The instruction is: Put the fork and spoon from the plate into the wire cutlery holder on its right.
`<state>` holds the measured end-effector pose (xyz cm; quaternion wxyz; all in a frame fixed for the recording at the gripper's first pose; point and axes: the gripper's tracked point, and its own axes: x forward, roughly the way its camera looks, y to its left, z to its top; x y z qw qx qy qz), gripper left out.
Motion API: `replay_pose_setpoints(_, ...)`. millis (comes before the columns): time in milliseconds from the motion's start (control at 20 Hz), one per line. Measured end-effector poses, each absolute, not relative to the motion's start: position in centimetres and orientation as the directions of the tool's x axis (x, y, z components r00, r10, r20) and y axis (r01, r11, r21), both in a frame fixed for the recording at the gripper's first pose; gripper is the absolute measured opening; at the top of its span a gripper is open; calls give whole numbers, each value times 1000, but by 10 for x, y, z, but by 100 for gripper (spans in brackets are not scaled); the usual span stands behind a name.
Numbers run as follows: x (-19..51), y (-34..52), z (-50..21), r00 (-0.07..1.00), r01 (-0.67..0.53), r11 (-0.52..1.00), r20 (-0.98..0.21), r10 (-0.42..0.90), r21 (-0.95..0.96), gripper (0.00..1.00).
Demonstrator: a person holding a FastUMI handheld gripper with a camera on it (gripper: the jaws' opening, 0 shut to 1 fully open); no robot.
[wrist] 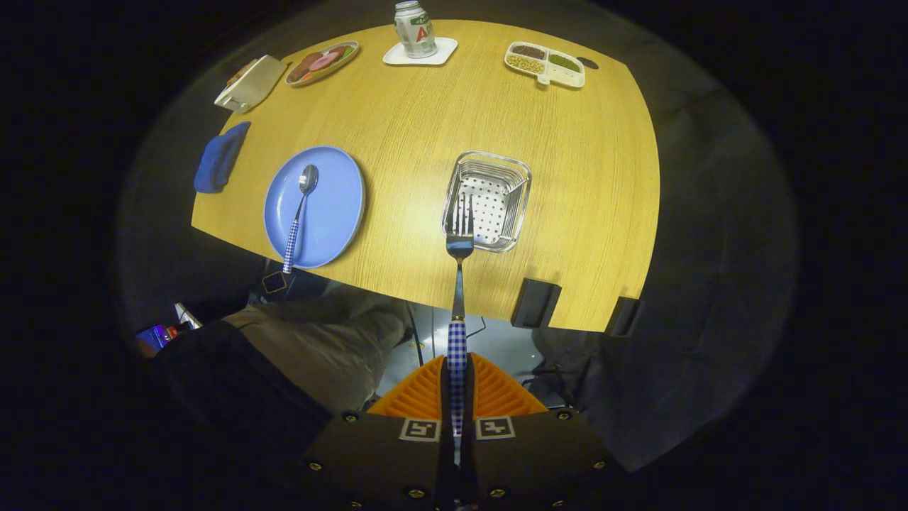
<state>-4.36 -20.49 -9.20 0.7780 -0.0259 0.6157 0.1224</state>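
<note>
My gripper (457,380) is shut on the fork (459,284), both fingers pressing on its blue-checked handle. The fork points straight ahead, high above the table, and its tines reach over the near rim of the wire cutlery holder (518,202). The holder is a square metal basket with a perforated bottom and nothing in it. To its left lies the blue plate (337,213). The spoon (299,213) rests on that plate, bowl pointing away, checked handle sticking out over the plate's near rim.
The wooden table (582,184) carries a blue cloth (218,160), a white box (250,84), a plate of food (320,62), a can on a white coaster (416,32) and a divided snack tray (545,64) along its far side. A person's leg (312,348) is below the near edge.
</note>
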Motion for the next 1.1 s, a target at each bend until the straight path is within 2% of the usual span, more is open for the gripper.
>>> replay_pose_setpoints(100, -31, -211, -94, 154, -230, 966, -975, 159, 121, 4)
replay_pose_setpoints(250, -9, -229, -99, 120, -251, 967, -989, 84, 52, 4)
replay_pose_setpoints(600, 22, -220, -108, 25, -243, 965, -994, 108, 99, 4)
replay_pose_setpoints(1100, 51, -215, -131, -67, -260, 963, -996, 63, 78, 4)
